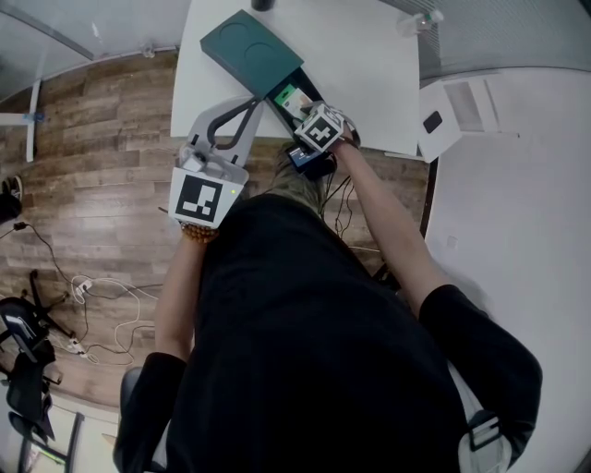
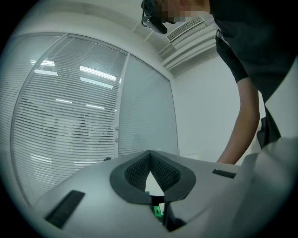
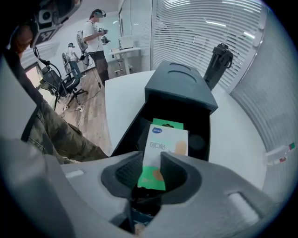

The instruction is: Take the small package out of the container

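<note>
Head view: a white table (image 1: 369, 65) stands on a wooden floor (image 1: 102, 139). On it lies a dark green container (image 1: 251, 51) with its drawer pulled out toward the person. The small package (image 1: 292, 95), white and green, lies in that open drawer. A white box (image 1: 451, 115) sits off the table's right edge and a clear bottle (image 1: 417, 20) at its far corner. The right gripper (image 1: 309, 115) points steeply down into the drawer, and its marker cube hides part of the package. The left gripper (image 1: 251, 106) lies level beside the container's near left edge.

Left gripper view: the left gripper (image 2: 150, 158) has its pad tips together with nothing between them. Window blinds (image 2: 70, 125) and the person's arm (image 2: 244, 121) lie beyond.

Right gripper view: the small package (image 3: 165, 142) stands tilted in the container (image 3: 179, 88), with its lower end between the pads of the right gripper (image 3: 151, 162). The pads close on it with no gap showing. A dark flask (image 3: 218, 62) stands behind the container. A person (image 3: 95, 37) stands far off by office chairs (image 3: 60, 81).
</note>
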`<state>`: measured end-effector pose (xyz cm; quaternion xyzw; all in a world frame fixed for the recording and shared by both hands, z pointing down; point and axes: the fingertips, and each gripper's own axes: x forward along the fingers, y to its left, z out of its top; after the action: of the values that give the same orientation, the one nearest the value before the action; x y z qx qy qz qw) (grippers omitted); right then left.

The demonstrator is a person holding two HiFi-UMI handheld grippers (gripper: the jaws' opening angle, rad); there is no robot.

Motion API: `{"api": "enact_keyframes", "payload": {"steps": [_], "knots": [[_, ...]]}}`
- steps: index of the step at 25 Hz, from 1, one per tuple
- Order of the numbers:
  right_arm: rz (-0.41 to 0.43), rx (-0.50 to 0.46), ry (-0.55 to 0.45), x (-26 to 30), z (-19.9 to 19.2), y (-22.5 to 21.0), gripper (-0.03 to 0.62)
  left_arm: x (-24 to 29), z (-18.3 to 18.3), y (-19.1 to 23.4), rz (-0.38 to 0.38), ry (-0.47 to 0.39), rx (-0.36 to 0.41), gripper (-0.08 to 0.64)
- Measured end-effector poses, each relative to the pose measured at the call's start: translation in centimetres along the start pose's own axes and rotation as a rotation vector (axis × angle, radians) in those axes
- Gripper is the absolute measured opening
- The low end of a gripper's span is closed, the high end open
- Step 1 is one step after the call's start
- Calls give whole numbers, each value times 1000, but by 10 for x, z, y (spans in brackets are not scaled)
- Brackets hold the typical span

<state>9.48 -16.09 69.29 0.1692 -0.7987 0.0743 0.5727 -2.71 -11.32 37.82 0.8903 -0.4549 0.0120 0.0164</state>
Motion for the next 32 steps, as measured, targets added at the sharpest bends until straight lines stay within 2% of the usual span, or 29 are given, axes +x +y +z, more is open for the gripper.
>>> {"api": "enact_keyframes", "payload": {"steps": [4,14,29,32], "knots": [[-20,12,-2,-2,0,5,74,-4,2,-1,-2,-3,6,8],[-72,24,-13,-3,-1,10,60,-15,4,-9,-13,-12,10,8],[-43,109,-60,-13,-3,8,41,-19,4,-11,-12,-8,4,8],[-36,169,-65,-17,-11,8,41,-19,4,-12,-12,-7,2,8]]}}
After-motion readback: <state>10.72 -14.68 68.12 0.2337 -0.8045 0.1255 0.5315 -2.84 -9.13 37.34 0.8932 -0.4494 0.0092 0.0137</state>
